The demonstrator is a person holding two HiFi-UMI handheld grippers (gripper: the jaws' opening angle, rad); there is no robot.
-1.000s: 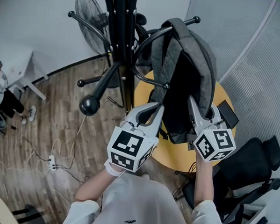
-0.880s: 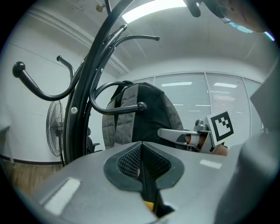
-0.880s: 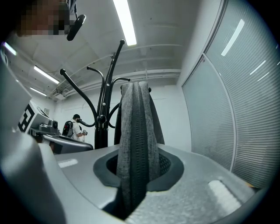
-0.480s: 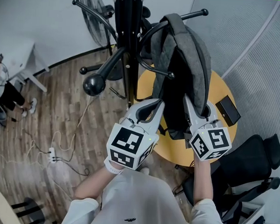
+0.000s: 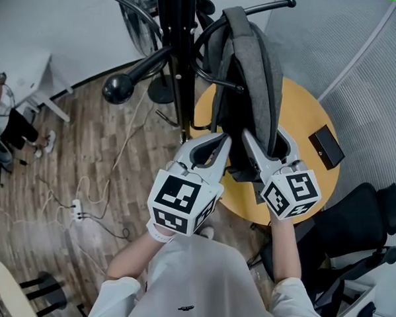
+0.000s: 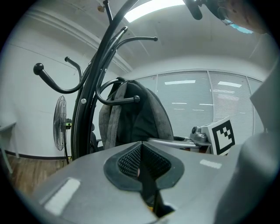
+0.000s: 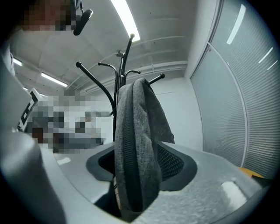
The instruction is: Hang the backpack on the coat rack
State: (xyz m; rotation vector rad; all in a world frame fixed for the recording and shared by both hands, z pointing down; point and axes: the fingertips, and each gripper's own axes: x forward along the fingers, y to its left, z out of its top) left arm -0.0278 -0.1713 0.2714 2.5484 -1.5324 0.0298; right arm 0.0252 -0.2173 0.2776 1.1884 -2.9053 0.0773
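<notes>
The grey backpack (image 5: 255, 71) hangs by its top from a curved arm of the black coat rack (image 5: 177, 47). My right gripper (image 5: 270, 146) is at the pack's lower part, its jaws opening. In the right gripper view a grey padded strap (image 7: 135, 144) of the pack runs down between the pads, with gaps on both sides. My left gripper (image 5: 223, 140) is shut and empty, just left of the pack and beside the rack's pole. In the left gripper view the backpack (image 6: 144, 118) hangs ahead, with the coat rack (image 6: 87, 109) to its left.
A round yellow table (image 5: 305, 127) stands under the backpack, with a small black box (image 5: 326, 146) on it. A black office chair (image 5: 353, 229) is at the right. A fan (image 6: 59, 122) stands behind the rack. Cables and a power strip (image 5: 76, 211) lie on the wood floor.
The right gripper's jaws have spread apart around the strap. Both grippers have come a little down and back from the hanging backpack.
</notes>
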